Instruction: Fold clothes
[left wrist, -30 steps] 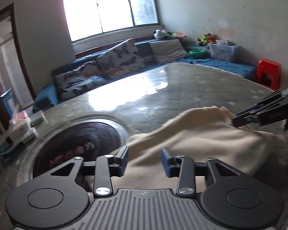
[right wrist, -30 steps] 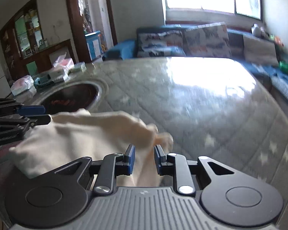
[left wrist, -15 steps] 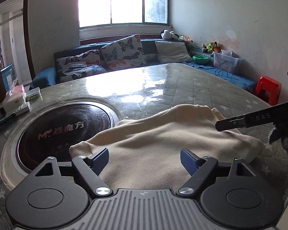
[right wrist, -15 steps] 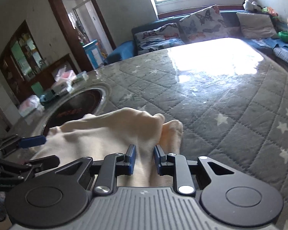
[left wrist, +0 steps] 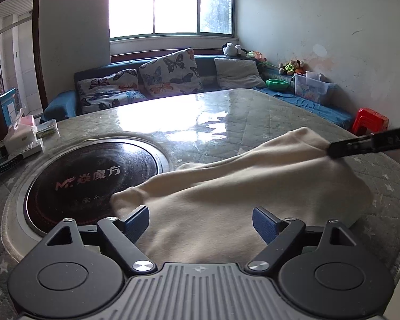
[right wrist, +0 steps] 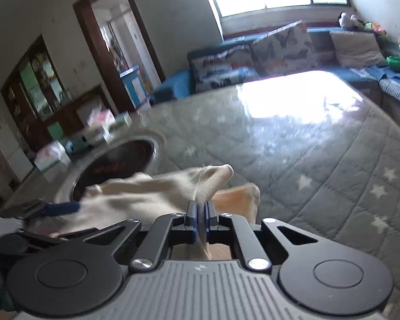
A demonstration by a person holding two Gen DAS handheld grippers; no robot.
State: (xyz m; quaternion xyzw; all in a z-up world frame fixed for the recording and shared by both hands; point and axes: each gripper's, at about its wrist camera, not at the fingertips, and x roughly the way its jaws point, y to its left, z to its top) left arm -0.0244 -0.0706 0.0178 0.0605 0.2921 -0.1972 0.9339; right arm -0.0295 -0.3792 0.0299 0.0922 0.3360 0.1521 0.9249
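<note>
The left gripper (left wrist: 200, 220) points forward and somewhat downward. Its jaws are opening and stand wide apart; the two blue pads (left wrist: 134, 222) do not press on anything, although the cream cloth (left wrist: 226, 192) lies under and between them. The right gripper (right wrist: 199, 214) also points forward and downward, at a similar tilt. Its two blue pads (right wrist: 191, 213) are pressed together and pinch a thin fold of the cloth that rises in front of the fingertips. In the left wrist view the right gripper comes in from the right side, ahead of the left one, its tip on the raised far corner of the cloth.
</note>
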